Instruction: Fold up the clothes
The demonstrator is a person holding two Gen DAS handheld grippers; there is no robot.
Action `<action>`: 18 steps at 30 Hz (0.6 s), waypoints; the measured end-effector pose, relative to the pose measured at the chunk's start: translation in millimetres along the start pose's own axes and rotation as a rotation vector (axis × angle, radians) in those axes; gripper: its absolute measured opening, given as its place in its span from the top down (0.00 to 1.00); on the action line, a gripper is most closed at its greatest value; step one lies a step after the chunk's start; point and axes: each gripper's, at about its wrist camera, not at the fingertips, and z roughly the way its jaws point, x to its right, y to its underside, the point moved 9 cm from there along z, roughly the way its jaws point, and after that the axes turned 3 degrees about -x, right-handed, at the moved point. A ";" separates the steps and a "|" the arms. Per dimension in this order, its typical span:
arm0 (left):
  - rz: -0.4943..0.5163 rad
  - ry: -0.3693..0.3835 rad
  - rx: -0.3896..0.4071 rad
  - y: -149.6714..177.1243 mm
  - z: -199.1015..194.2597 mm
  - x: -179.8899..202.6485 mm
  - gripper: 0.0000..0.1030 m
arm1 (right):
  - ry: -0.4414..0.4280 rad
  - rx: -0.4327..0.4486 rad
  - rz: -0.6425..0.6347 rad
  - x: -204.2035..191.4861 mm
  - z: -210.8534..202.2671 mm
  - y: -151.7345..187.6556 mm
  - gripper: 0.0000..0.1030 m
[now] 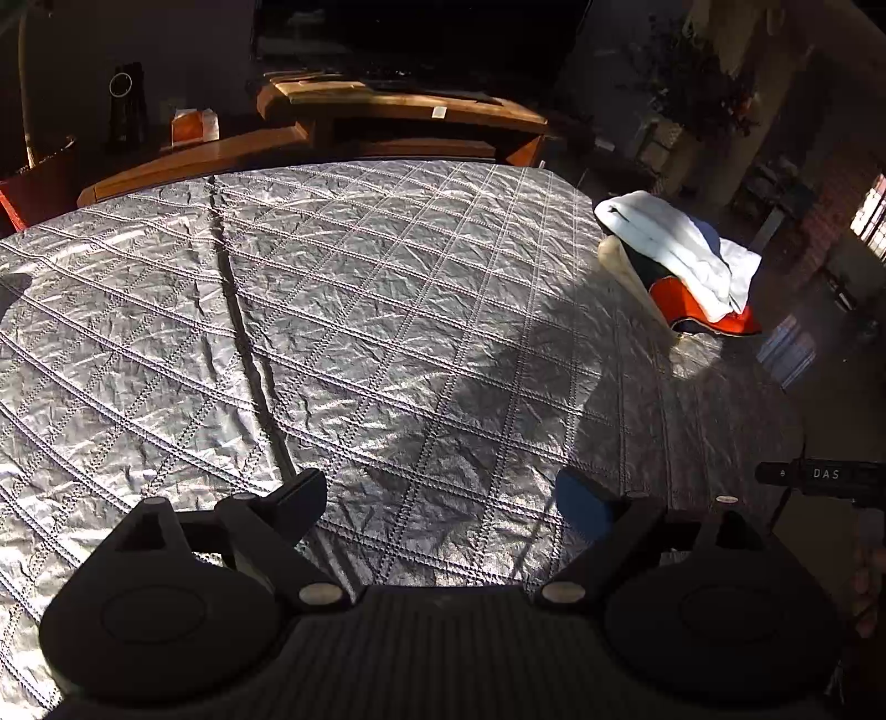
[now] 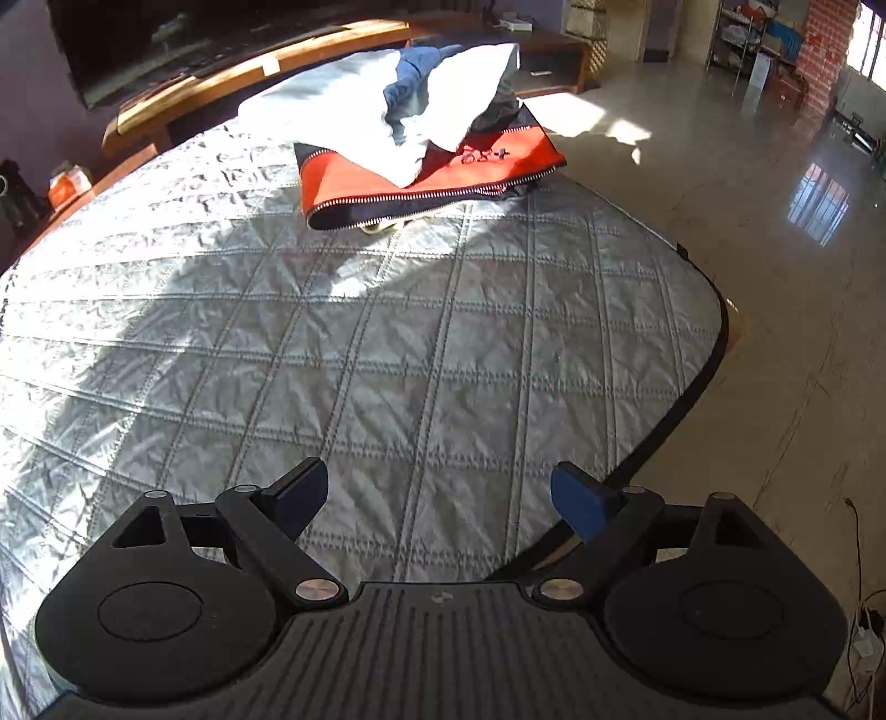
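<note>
Both tongs stand wide apart with nothing between their pads. Left tongs (image 1: pixel 443 498) hang over a silver quilted cover (image 1: pixel 360 310) that lies crumpled and sunlit, a dark seam running down it on the left. Right tongs (image 2: pixel 440 501) hang over the same cover (image 2: pixel 360 343) near its rounded corner, where a dark edge binding meets the shiny floor (image 2: pixel 747 232).

A pile of clothes (image 2: pixel 437 138) rests at the far edge of the cover, well apart from both tongs. In the right wrist view a white garment (image 2: pixel 459 105) lies on top with a blue one (image 2: pixel 412 80) showing beside it, and both sit on an orange and black zipped piece (image 2: pixel 387 177) whose zipper runs along its near edge. In the left wrist view the same pile (image 1: pixel 681 260) sits at the far right of the cover.

Beyond the cover stands a low wooden unit (image 1: pixel 398 111) with a dark screen (image 1: pixel 415 27) above it. A brick pillar (image 2: pixel 825 50) rises at the far right.
</note>
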 end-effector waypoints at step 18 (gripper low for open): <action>0.017 -0.053 0.062 75.1 -162.3 116.5 0.01 | 0.100 0.182 -0.081 24.0 -193.5 40.0 0.02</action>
